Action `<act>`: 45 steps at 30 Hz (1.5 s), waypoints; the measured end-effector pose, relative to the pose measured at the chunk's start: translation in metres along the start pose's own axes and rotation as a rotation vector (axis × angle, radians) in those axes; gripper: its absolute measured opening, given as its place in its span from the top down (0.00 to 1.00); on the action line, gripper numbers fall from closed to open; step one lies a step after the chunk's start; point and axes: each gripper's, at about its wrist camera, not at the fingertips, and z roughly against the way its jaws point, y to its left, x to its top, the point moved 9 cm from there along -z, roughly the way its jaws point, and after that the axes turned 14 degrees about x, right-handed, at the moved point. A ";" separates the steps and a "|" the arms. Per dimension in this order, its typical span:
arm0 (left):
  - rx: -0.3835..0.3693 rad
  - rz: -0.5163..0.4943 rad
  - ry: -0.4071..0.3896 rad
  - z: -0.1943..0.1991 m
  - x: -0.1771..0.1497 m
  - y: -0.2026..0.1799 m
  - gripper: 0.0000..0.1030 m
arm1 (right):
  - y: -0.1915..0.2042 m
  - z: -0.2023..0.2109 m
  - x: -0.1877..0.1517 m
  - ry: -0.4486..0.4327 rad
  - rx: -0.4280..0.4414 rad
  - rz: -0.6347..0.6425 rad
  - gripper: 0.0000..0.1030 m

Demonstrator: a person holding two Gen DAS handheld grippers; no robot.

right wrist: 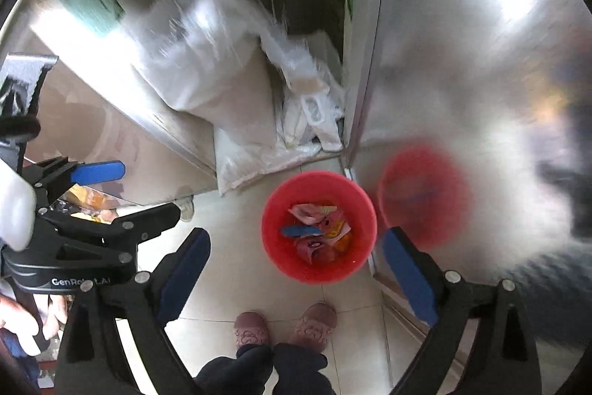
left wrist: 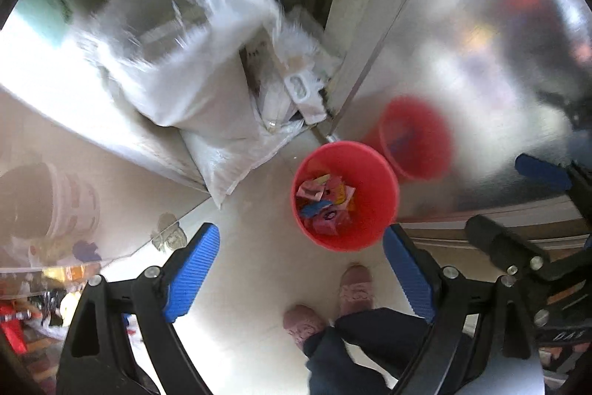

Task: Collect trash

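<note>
A red bucket point(left wrist: 346, 197) stands on the pale tiled floor and holds several coloured wrappers point(left wrist: 325, 202). It also shows in the right wrist view point(right wrist: 318, 228) with the wrappers point(right wrist: 318, 232) inside. My left gripper point(left wrist: 301, 269) is open and empty, held above the floor just short of the bucket. My right gripper point(right wrist: 296, 273) is open and empty, above the bucket's near side. The left gripper shows at the left of the right wrist view point(right wrist: 122, 191), and the right gripper at the right of the left wrist view point(left wrist: 518, 195).
A shiny metal panel point(left wrist: 481, 80) stands right of the bucket and mirrors it. White sacks point(left wrist: 192, 73) lean in the corner behind. A metal cabinet point(left wrist: 74, 143) is at the left. The person's pink slippers point(right wrist: 285, 324) stand on the tiles below.
</note>
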 end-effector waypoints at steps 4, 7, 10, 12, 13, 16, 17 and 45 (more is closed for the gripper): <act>0.027 0.027 -0.045 0.080 0.001 0.017 0.14 | 0.033 0.065 0.008 -0.037 -0.005 0.049 0.04; 0.047 0.039 -0.083 0.139 0.001 0.027 0.14 | 0.058 0.117 0.017 -0.084 -0.016 0.101 0.02; 0.041 0.065 -0.122 0.193 0.001 0.035 0.14 | 0.080 0.166 0.026 -0.143 -0.035 0.135 0.01; 0.032 0.077 -0.156 0.229 -0.001 0.040 0.13 | 0.094 0.198 0.031 -0.193 -0.055 0.154 0.00; 0.038 0.085 -0.177 0.246 -0.001 0.043 0.13 | 0.101 0.215 0.032 -0.218 -0.063 0.161 0.00; 0.045 0.100 -0.249 0.297 -0.004 0.049 0.13 | 0.119 0.260 0.030 -0.290 -0.091 0.172 0.00; 0.050 0.102 -0.275 0.315 -0.006 0.051 0.13 | 0.124 0.275 0.029 -0.315 -0.098 0.171 0.00; 0.039 0.097 -0.538 0.539 -0.152 0.053 0.13 | 0.210 0.474 -0.071 -0.597 -0.327 0.108 0.00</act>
